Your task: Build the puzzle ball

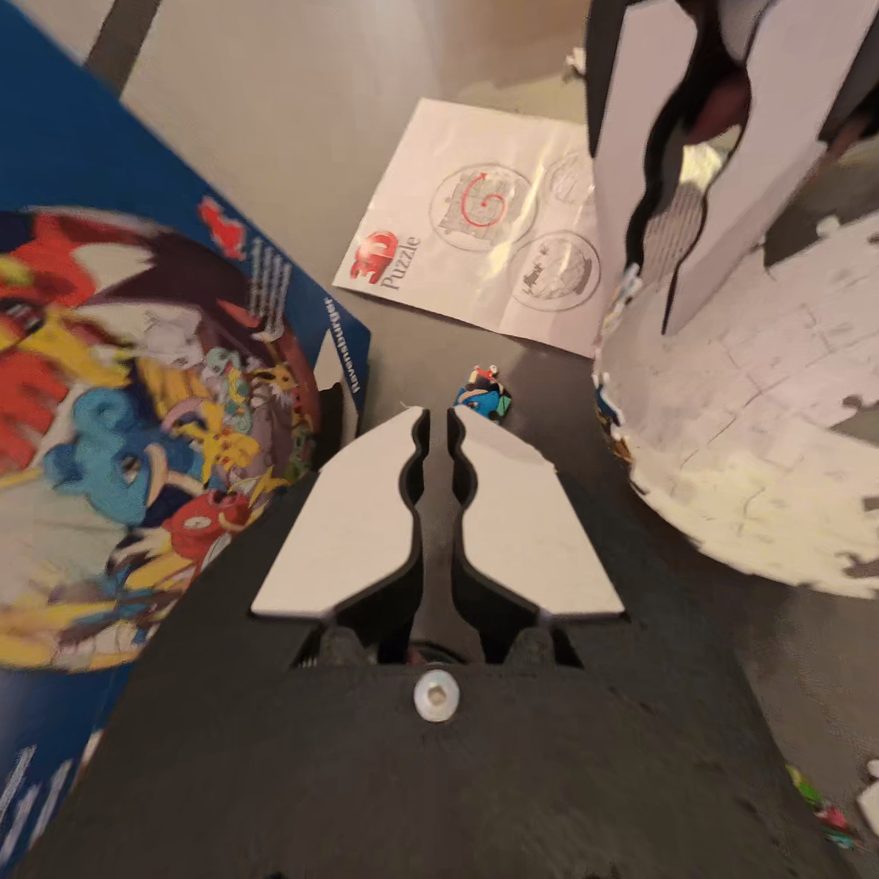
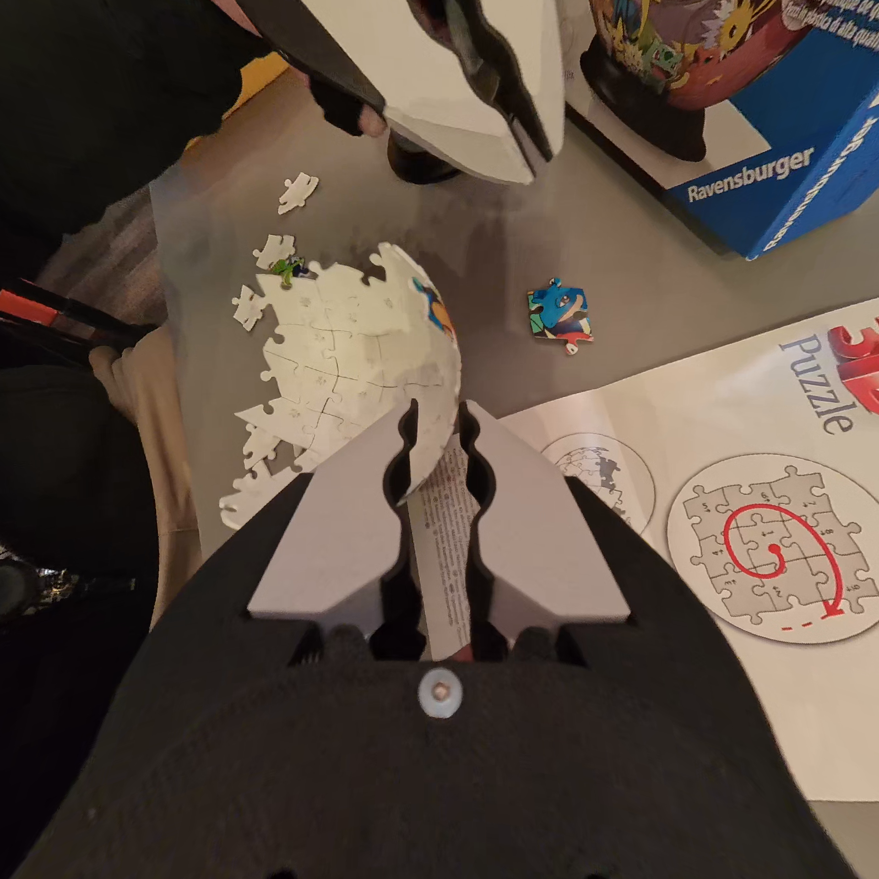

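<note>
Left wrist view, from the left: the blue puzzle box [image 1: 142,380] crowds the left edge and closes off that side. Beside it, the left gripper [image 1: 438,418] hangs over the grey worktop [image 1: 285,142] with its fingers [image 1: 361,513] nearly together, a thin gap between them and nothing in it. Just past the tips lies a small colourful piece cluster [image 1: 485,392], and beyond it the folded instruction sheet [image 1: 475,228]. On the right the half-built puzzle ball [image 1: 737,428], white inner side showing, fills the edge, with the right gripper [image 1: 666,285] reaching down onto its rim.

Right wrist view, from the left: loose white pieces [image 2: 297,190] lie scattered near the ball's [image 2: 342,361] jagged far edge. The right gripper's [image 2: 437,418] fingers [image 2: 333,523] straddle the near rim of the shell, one inside and one outside; a gap shows beside the rim, so I cannot tell whether they pinch it. A narrow printed paper strip [image 2: 444,547] lies between them. The left gripper [image 2: 523,161] blocks the top centre. To the right sit the cluster [image 2: 561,314], the sheet [image 2: 713,475] and the box [image 2: 761,166].
</note>
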A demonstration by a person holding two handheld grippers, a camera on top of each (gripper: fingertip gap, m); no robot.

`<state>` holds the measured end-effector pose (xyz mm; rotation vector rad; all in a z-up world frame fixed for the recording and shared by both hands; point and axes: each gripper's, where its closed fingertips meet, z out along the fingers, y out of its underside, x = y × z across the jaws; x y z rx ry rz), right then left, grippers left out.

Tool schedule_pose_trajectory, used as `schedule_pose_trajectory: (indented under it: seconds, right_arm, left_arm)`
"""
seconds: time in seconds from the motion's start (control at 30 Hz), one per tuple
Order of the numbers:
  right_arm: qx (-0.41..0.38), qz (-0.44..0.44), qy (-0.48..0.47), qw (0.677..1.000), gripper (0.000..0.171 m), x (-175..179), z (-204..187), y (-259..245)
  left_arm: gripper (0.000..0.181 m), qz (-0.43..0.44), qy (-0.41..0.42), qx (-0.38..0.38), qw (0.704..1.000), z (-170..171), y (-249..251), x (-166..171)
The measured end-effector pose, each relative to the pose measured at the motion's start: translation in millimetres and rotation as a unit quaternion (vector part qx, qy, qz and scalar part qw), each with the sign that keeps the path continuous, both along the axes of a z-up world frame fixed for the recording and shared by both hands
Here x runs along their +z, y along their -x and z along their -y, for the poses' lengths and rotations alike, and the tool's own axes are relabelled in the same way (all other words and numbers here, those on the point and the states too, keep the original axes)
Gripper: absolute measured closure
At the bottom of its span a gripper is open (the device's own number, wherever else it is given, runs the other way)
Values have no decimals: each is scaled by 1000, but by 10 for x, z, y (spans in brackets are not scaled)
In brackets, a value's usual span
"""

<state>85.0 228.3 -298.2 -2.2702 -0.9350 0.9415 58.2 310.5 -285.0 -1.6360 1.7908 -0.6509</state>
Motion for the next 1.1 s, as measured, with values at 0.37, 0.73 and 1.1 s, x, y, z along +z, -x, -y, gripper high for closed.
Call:
schedule_pose_trajectory:
  seconds: [0.37, 0.73, 1.1]
  right_arm:
    - [3, -8, 3, 1000, 156, -22, 36, -12]
    - [-62, 113, -122, 984, 153, -136, -508, -453]
    - [-44, 119, -117, 985, 170, -352, -618, -342]
  left_arm:
    - [161, -107, -108, -116, 982, 92, -146, -477]
    - [152, -81, -110, -121, 983, 71, -388, -460]
    - [168, -74, -111, -141, 981, 126, -489, -483]
